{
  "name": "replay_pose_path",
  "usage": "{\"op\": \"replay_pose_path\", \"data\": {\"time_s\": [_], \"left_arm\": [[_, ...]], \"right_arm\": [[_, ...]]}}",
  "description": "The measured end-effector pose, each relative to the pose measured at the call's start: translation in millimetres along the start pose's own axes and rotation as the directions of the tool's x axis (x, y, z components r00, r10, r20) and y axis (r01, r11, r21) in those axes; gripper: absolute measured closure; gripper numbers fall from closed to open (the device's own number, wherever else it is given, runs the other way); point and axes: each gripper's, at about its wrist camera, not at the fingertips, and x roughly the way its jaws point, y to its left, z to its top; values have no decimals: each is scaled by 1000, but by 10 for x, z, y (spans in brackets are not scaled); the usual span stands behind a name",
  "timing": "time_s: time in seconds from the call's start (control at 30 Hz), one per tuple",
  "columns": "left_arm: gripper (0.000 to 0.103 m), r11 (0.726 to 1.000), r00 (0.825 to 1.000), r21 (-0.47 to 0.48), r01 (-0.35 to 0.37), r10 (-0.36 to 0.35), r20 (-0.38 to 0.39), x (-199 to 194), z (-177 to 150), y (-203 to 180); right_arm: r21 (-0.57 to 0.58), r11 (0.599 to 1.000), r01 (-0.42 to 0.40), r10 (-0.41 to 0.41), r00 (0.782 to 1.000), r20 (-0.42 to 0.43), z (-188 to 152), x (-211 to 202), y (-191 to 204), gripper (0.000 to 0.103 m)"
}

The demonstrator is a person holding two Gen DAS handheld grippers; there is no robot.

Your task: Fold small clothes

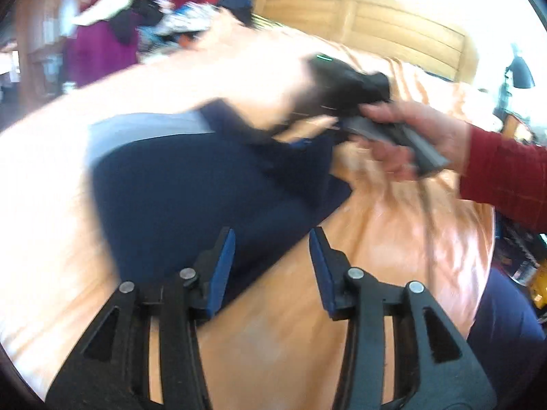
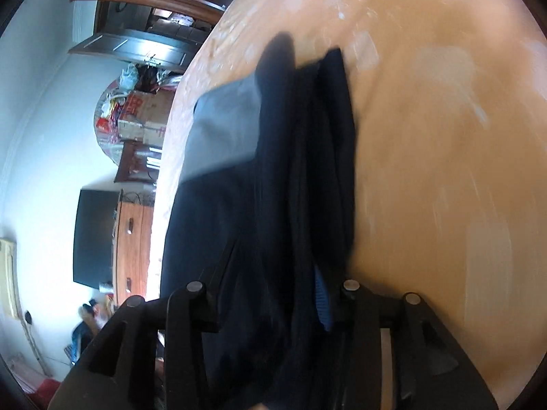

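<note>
A bed covered in a shiny peach-orange sheet (image 1: 393, 239) fills the left wrist view, with a wooden headboard (image 1: 393, 30) behind it and a heap of mixed clothes (image 1: 154, 13) in maroon, white and black at the far corner. A navy garment (image 1: 191, 184) with a pale grey band lies spread on the sheet. The left gripper (image 1: 271, 270) hangs above the garment's near edge, its blue-padded jaws apart with nothing between them; one finger overlaps the navy cloth in the picture, but whether it touches is unclear. Farther off, a hand (image 1: 417, 133) in a red sleeve holds the right gripper (image 1: 345, 85) over the garment's far corner (this part is badly blurred, so its jaws cannot be read here).

The right wrist view is rolled sideways: the same orange sheet (image 2: 444, 171) curves across the right, and a pale wall, a wooden dresser (image 2: 131, 246) and a dark flat screen (image 2: 94, 235) stand at the left. Dark navy cloth (image 2: 301, 177) runs up between the right gripper's (image 2: 273, 294) fingers in bunched folds. The jaws stand partly apart, and whether the pads grip the cloth cannot be told.

The step in hand looks like a fold just laid or about to be laid. The next move likely calls for freeing the cloth cleanly, then taking a fresh edge.
</note>
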Motion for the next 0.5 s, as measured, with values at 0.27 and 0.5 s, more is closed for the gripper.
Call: {"op": "replay_pose_path", "data": {"time_s": [0.27, 0.5], "left_arm": [[56, 970, 989, -199, -141, 130, -69, -180, -275, 633], [55, 963, 965, -90, -255, 247, -93, 333, -83, 535]], "right_arm": [[35, 998, -44, 46, 997, -62, -320, 0, 194, 48], [-40, 997, 63, -66, 995, -79, -409, 312, 383, 94]]}}
